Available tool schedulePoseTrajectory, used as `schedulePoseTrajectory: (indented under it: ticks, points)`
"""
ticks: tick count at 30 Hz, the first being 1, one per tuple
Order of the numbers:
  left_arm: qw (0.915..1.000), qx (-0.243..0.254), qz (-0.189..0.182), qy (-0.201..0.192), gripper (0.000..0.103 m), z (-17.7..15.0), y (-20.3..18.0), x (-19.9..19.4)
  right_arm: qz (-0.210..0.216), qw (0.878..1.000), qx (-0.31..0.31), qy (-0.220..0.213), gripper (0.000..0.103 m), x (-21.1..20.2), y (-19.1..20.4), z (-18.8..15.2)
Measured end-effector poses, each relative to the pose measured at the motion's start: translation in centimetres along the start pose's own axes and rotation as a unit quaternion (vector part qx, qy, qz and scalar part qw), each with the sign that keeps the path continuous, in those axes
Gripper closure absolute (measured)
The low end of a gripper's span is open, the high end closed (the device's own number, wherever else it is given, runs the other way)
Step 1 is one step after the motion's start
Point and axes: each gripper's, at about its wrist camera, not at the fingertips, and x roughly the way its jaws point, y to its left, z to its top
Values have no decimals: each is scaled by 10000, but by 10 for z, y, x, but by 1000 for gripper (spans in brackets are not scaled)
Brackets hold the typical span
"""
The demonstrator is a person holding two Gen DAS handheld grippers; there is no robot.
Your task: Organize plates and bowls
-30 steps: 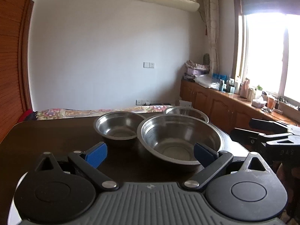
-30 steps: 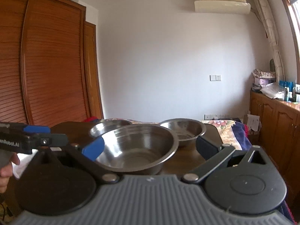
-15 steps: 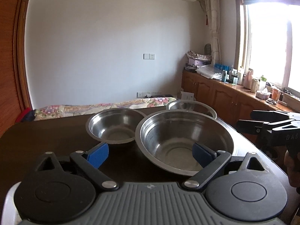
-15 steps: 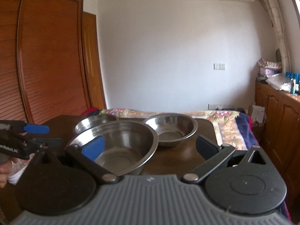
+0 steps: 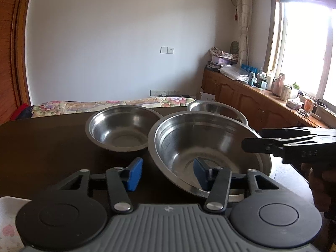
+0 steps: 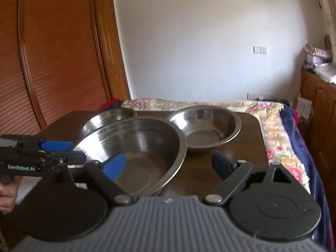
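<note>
Both sets of jaws stand wide, gripping nothing. The left gripper [image 5: 167,175] straddles the near rim of the large steel bowl [image 5: 208,151], one blue pad inside it and one outside. The right gripper [image 6: 168,163] comes at the same bowl from its other side, left pad inside the rim. The bowl sits on the dark counter [image 5: 42,147], nearest of all. Beyond it, touching or nearly so, rest a medium bowl [image 5: 122,129] and a smaller bowl [image 5: 216,110]. Farther back lies a floral bed [image 5: 105,105].

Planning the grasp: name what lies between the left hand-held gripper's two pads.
The large steel bowl's left wall and rim, seen in the left wrist view.
</note>
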Motion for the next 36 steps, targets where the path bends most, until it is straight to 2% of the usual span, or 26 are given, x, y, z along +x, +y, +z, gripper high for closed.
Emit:
schedulePoseTrajectory:
  ticks: [3,9,13,14,16,17,19,22,36]
  points:
    - [10000,13,-42,24,50,1,0,4,100,9998,135,131,22,5,-3,1]
    - [10000,-10,-51,35,50,3,0,10,169,9994,104,293,33,12,0,5]
    - [9998,-131,-111,84,50,4,0,9,241,9988,110,412,46,16,3,4]
    - [9999,-110,-82,77,53,4,0,8,248,9987,100,431,49,18,4,5]
    - [9999,-64,69,58,66,3,0,8,164,9989,71,431,55,17,5,4]
    - [9999,-77,94,56,69,2,2,7,136,9990,79,417,57,16,6,4]
    - [9999,-154,49,51,72,2,5,4,51,9992,130,366,67,13,4,3]
    - [9999,-123,56,-45,75,0,5,-3,2,9994,164,298,74,8,4,3]
    - [9991,-157,-69,-390,75,-11,-3,-56,-128,9995,279,-61,76,-25,20,-5]
